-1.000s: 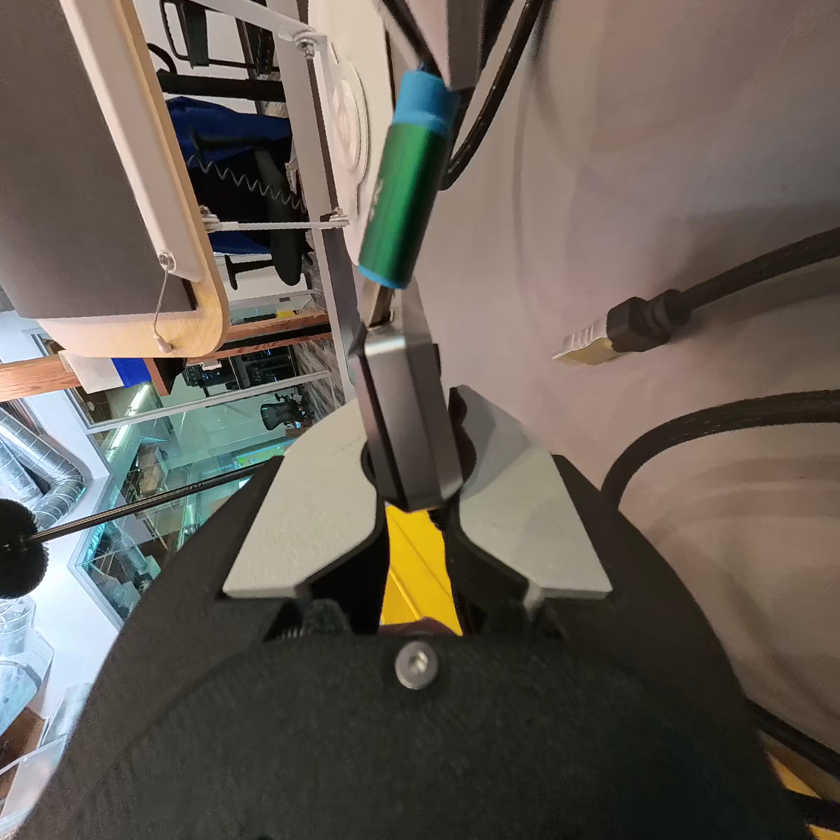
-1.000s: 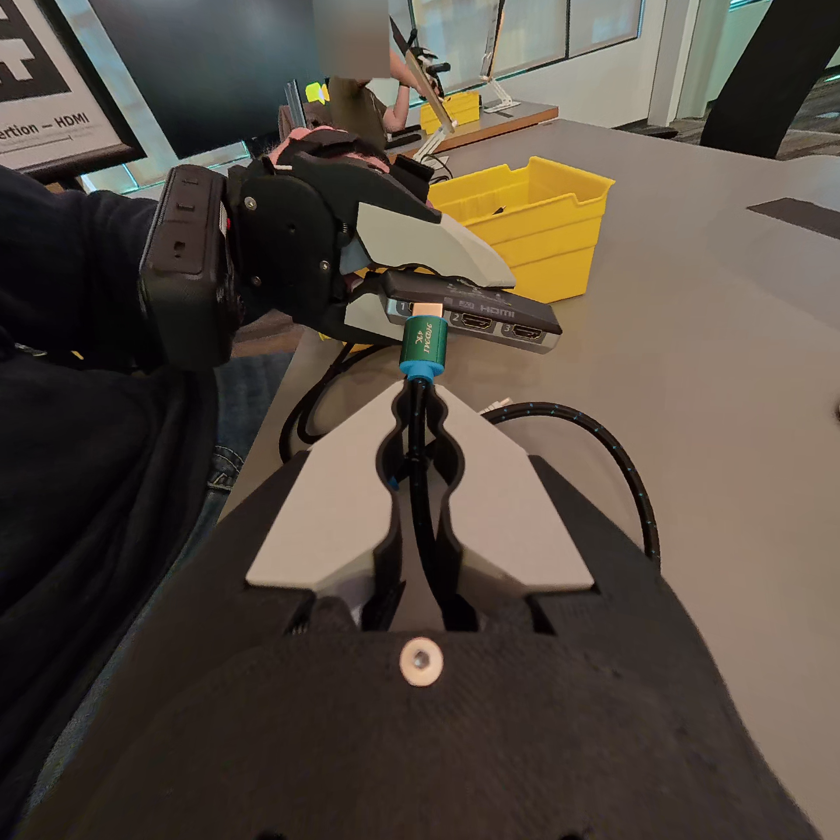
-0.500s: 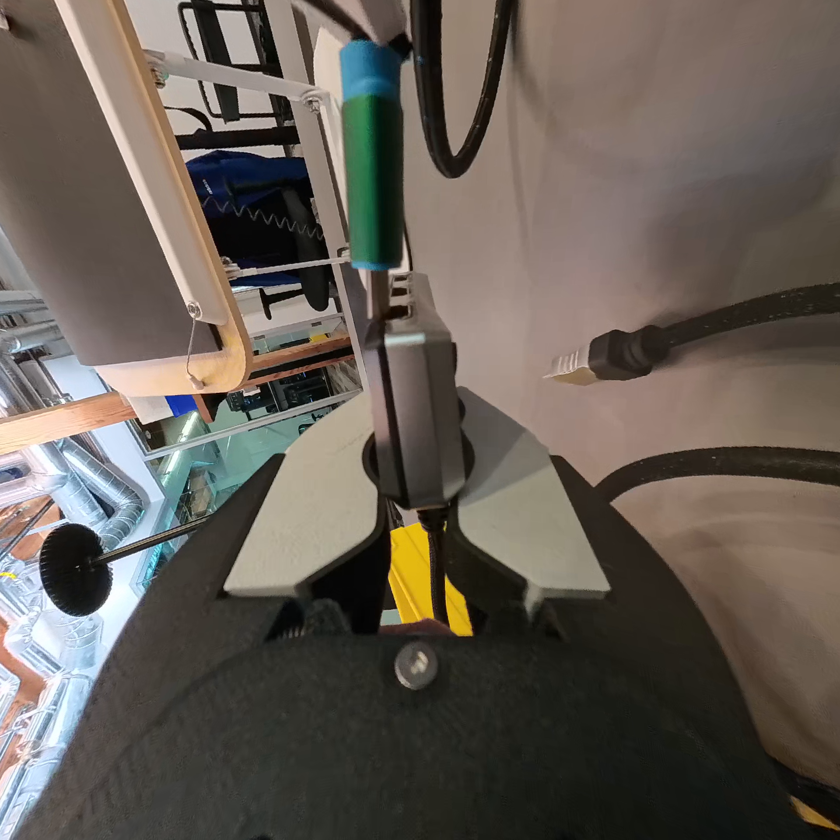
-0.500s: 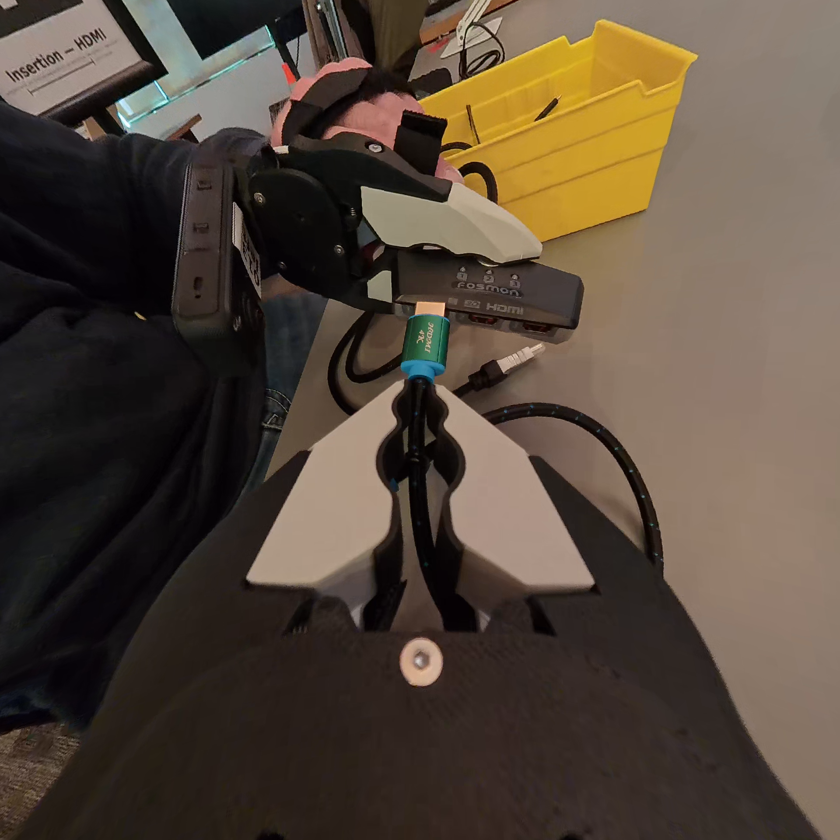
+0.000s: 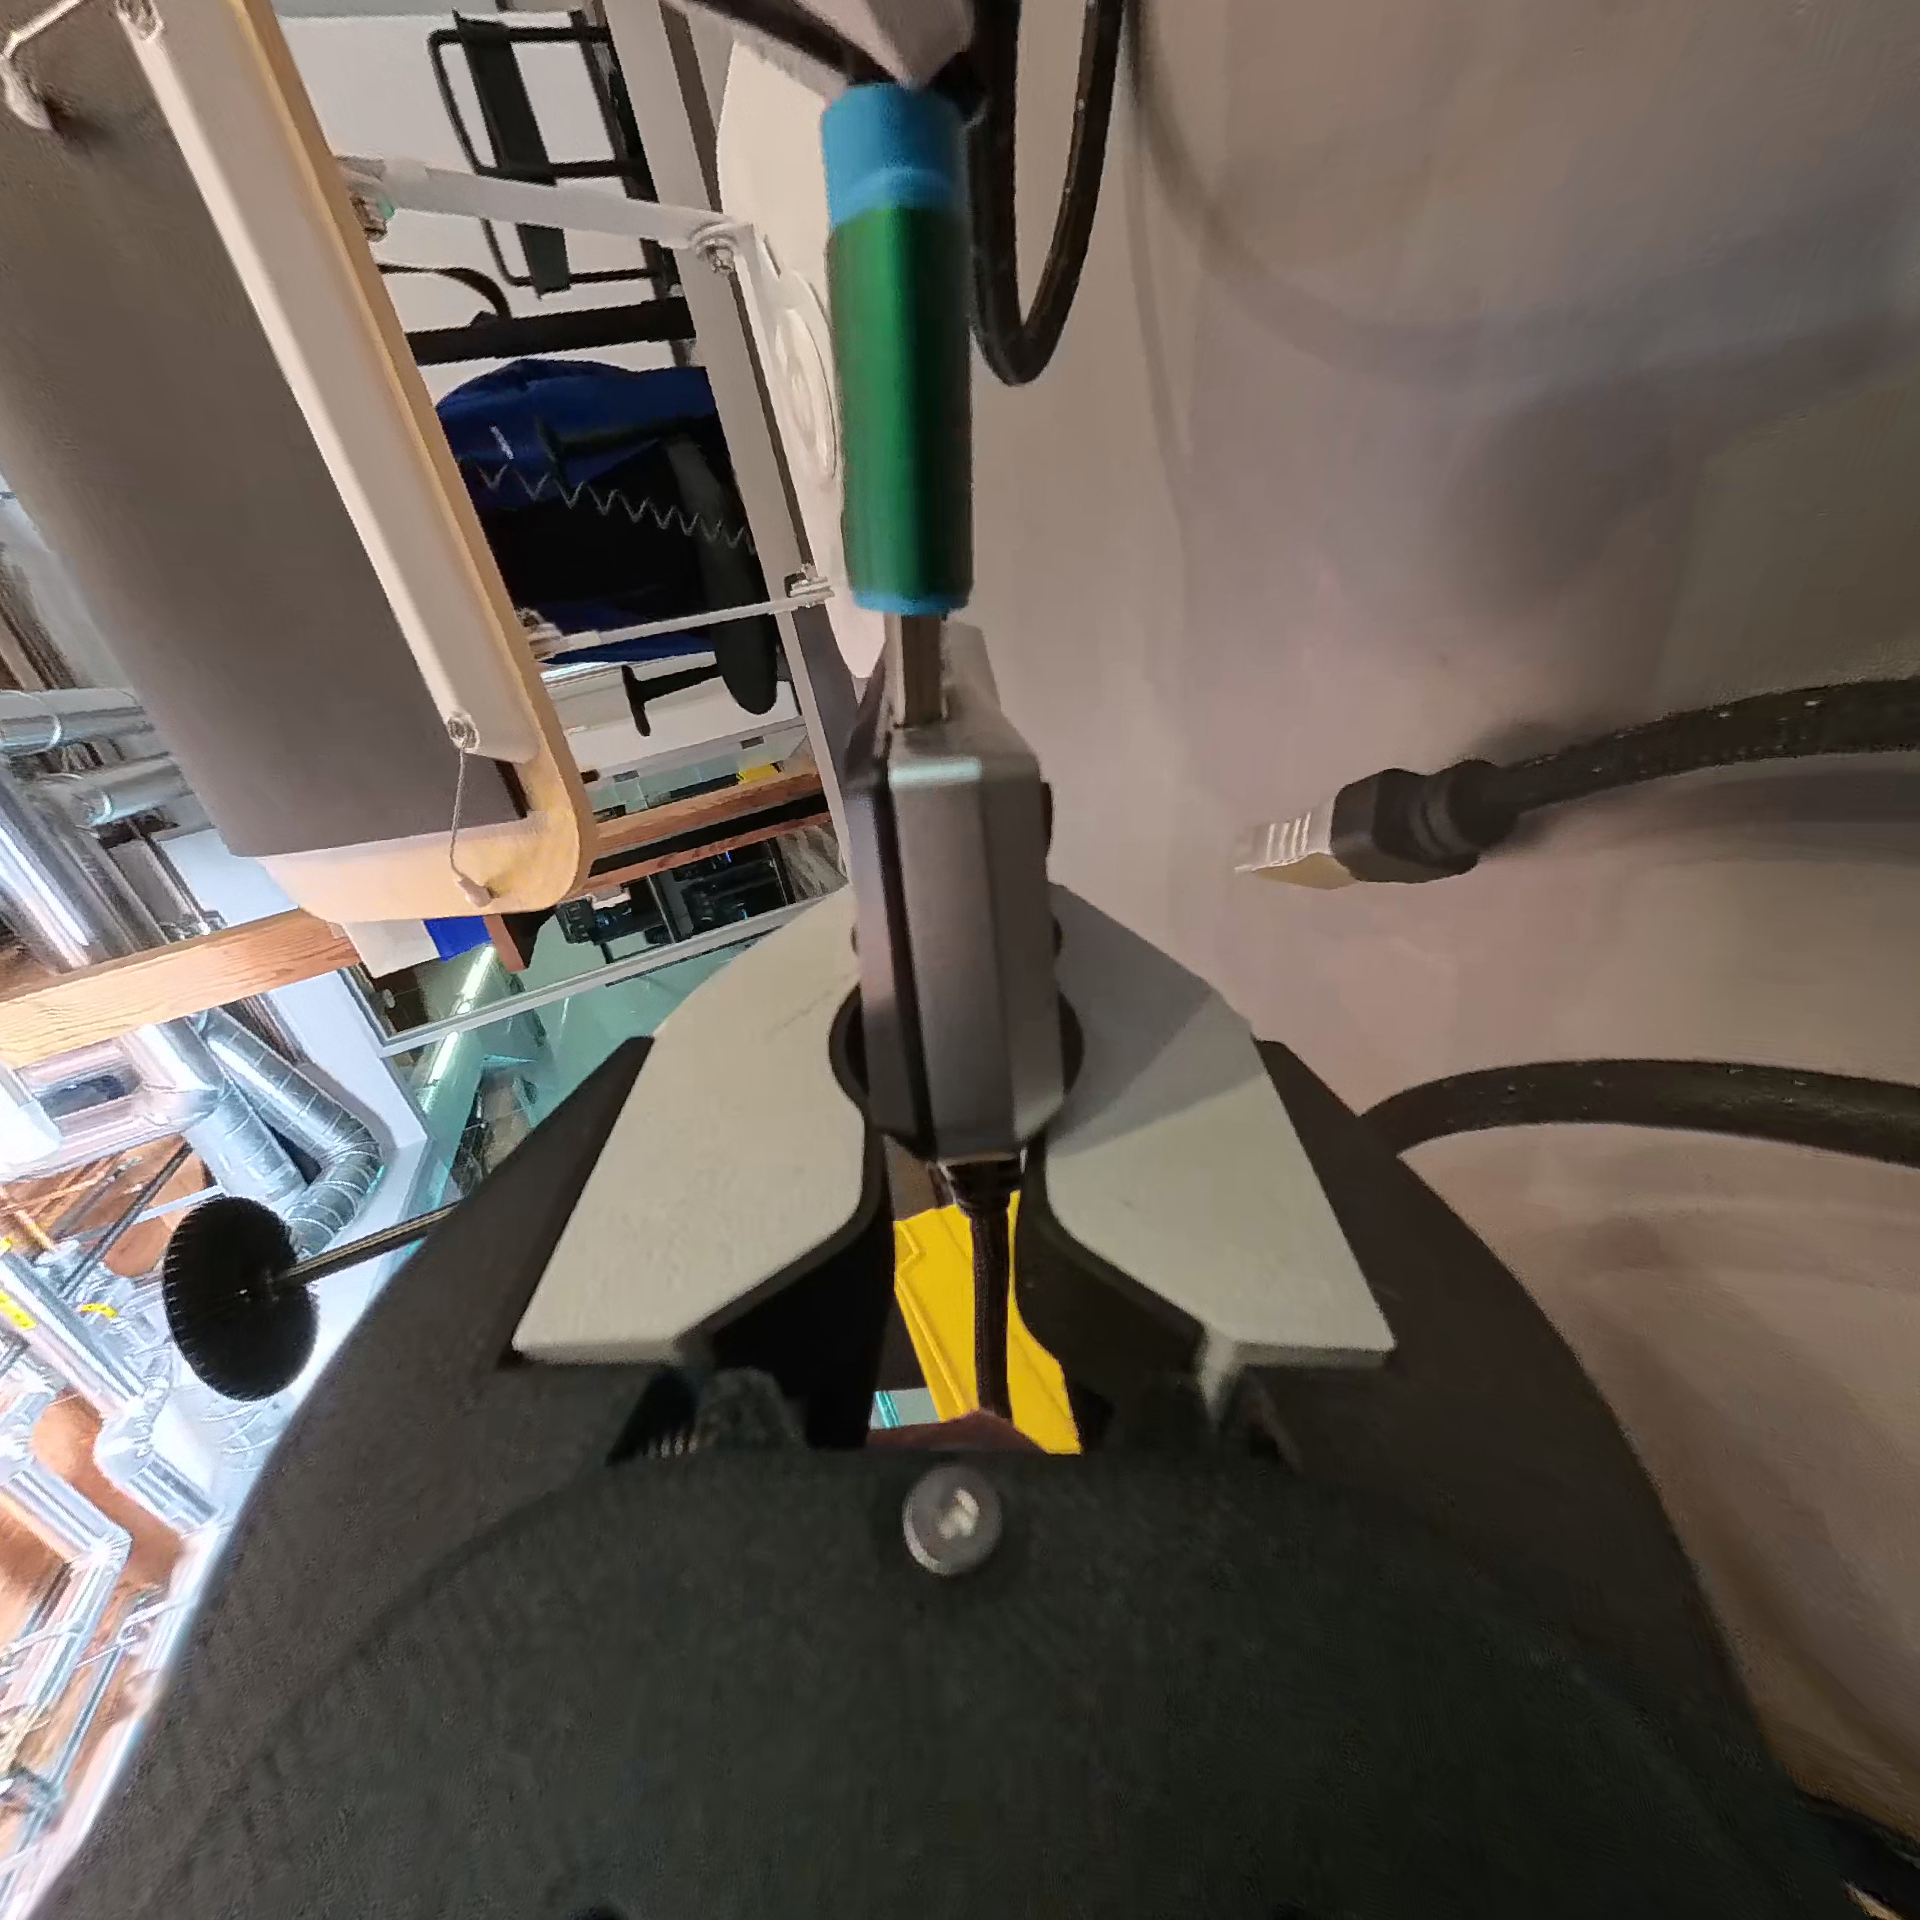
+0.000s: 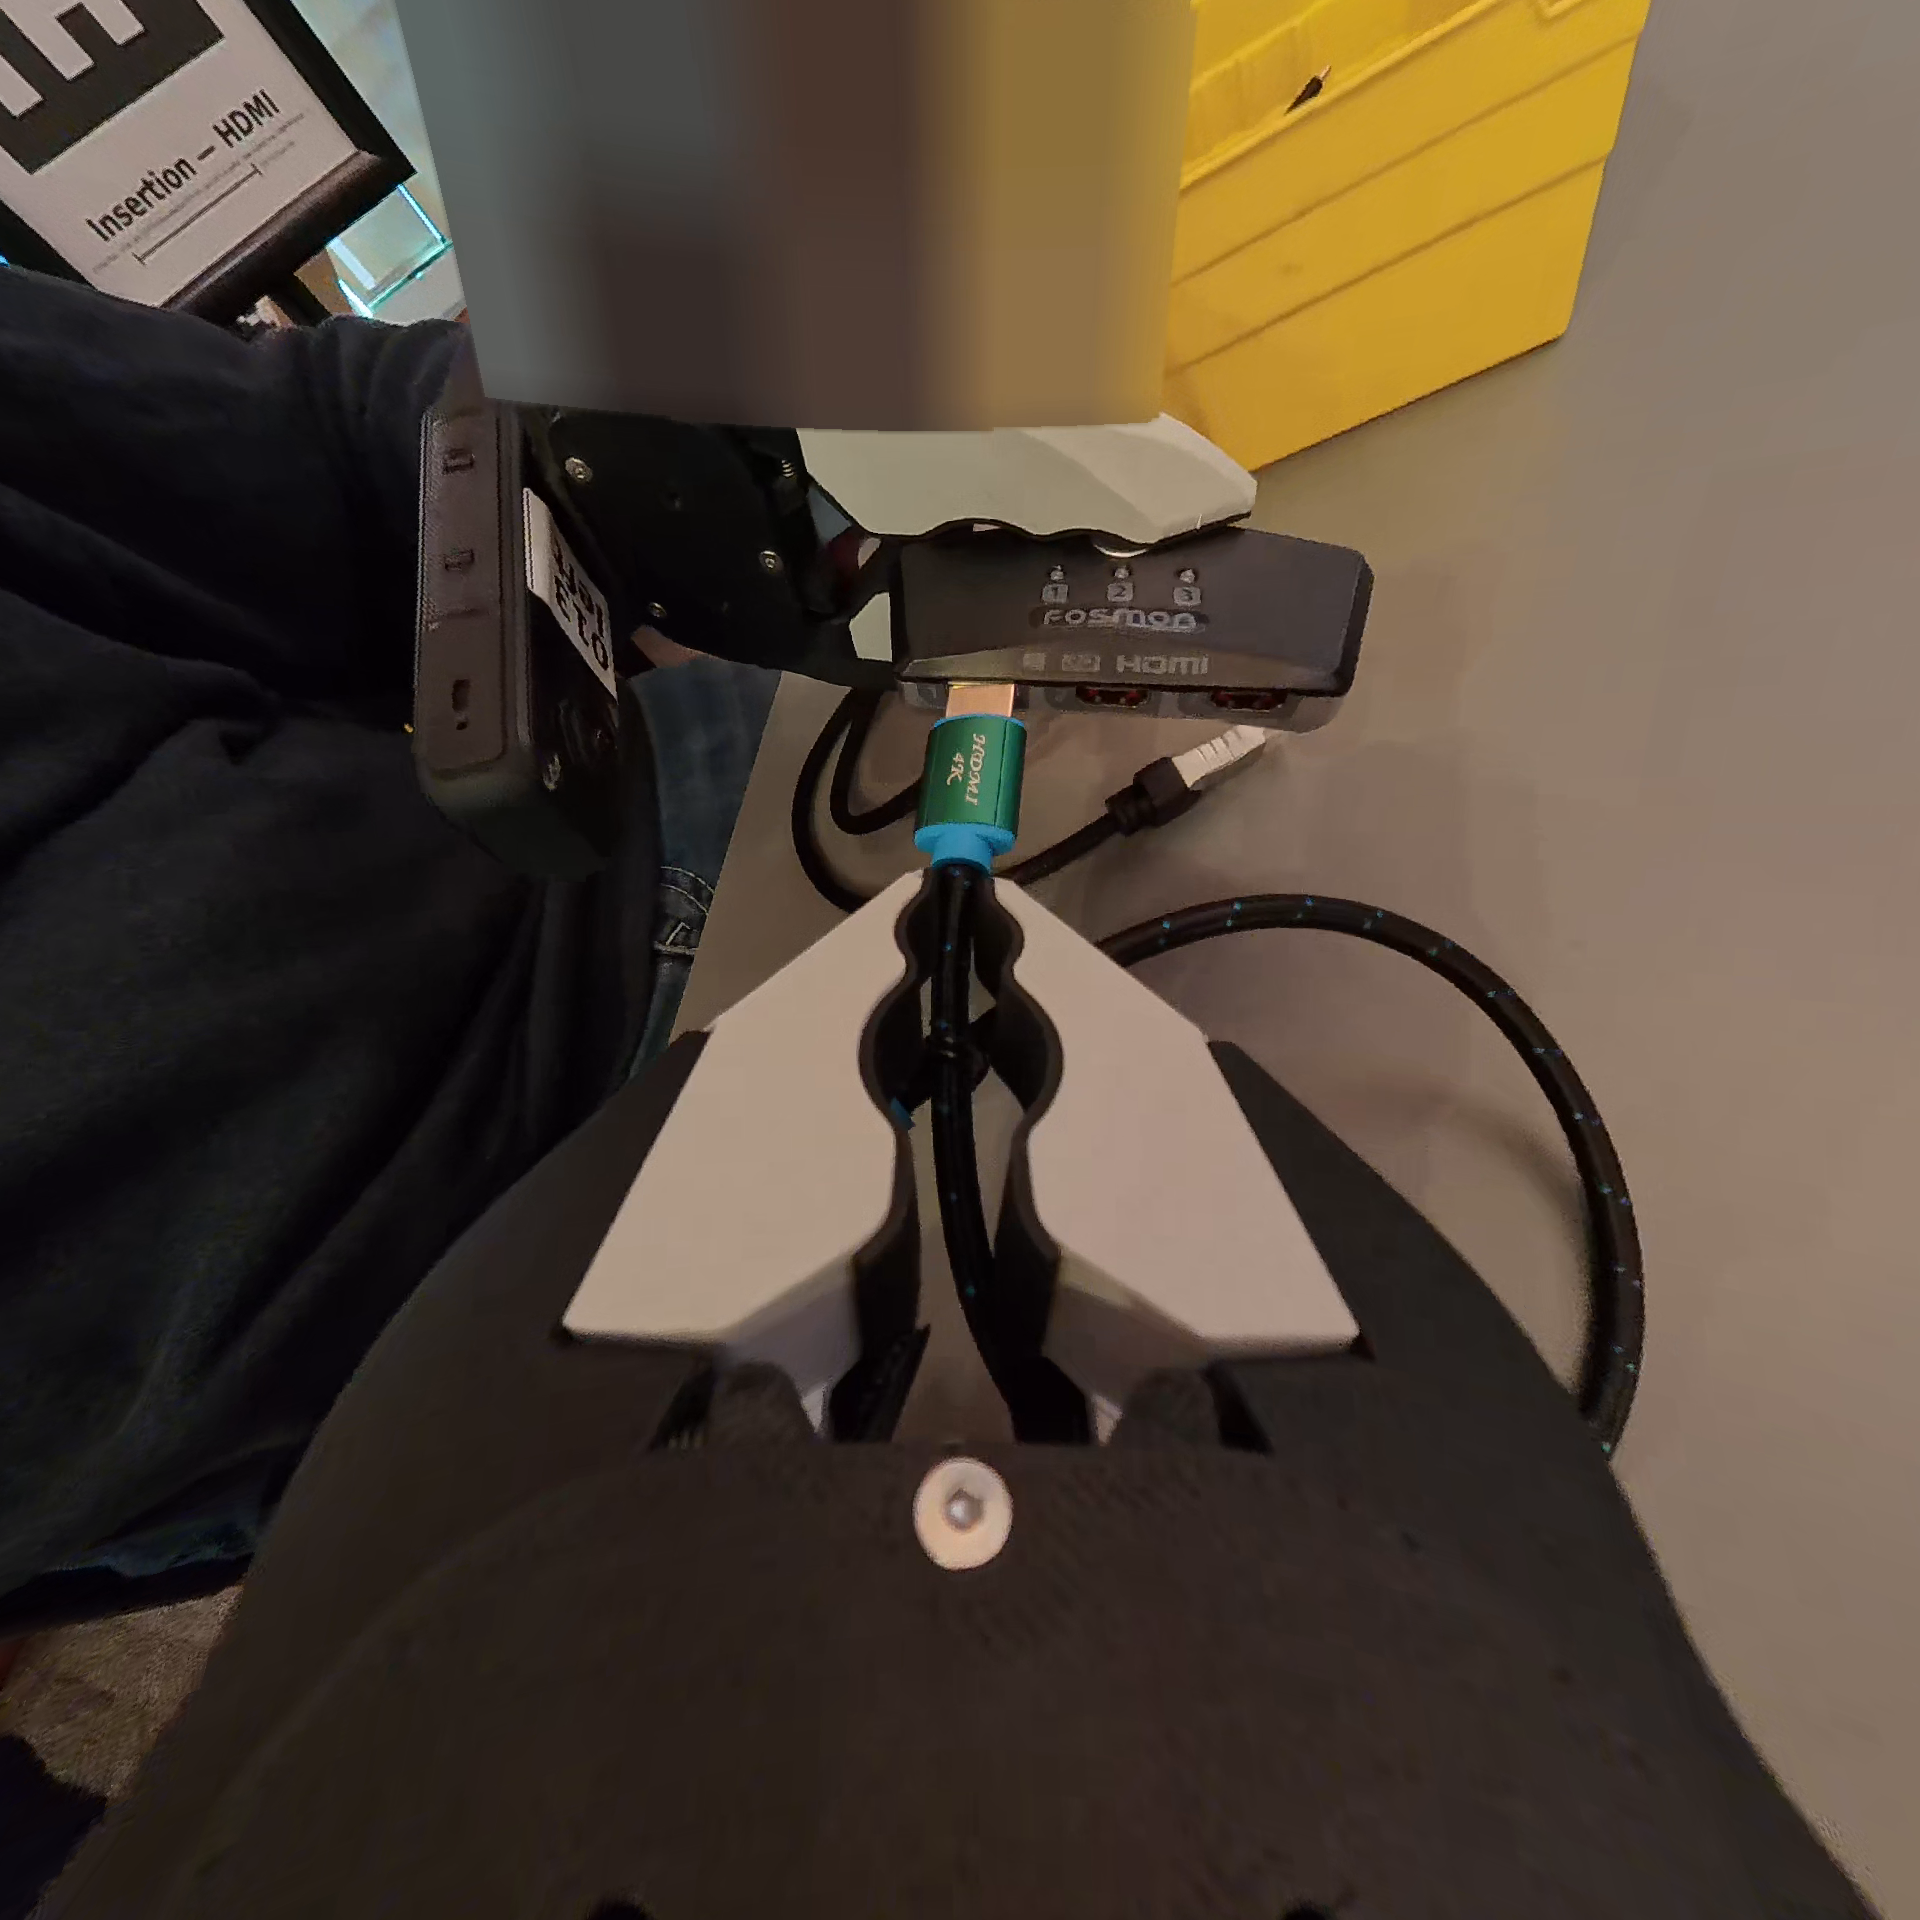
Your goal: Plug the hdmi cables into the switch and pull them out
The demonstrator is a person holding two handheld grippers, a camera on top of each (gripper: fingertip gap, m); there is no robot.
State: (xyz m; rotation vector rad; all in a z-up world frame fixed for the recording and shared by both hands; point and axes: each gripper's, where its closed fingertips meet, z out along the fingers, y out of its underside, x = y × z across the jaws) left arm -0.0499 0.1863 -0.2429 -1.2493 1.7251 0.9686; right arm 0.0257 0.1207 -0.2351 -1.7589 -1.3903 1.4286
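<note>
Since the earlier frame the right wrist view has come closer to the switch, and the metal tip of the green plug now sits partly inside the leftmost port, with a short piece of the tip showing outside. The switch is a dark grey box held above the grey table, not resting on it; its two other ports on the front face are free. The left gripper is clenched on the switch — in the left wrist view its two pale fingers press the box from both sides, and a thin black lead leaves the near end of the box between them. The right gripper is closed on the black braided cable just behind the blue collar of the green plug, so the plug stands out beyond the fingertips. This cable runs back in a wide loop on the table at the right. A second cable with a black plug and a pale metal tip lies on the table, under and a little beyond the switch, apart from it. Farther away, at the right — a yellow bin. At the left is a person's dark sleeve.
</note>
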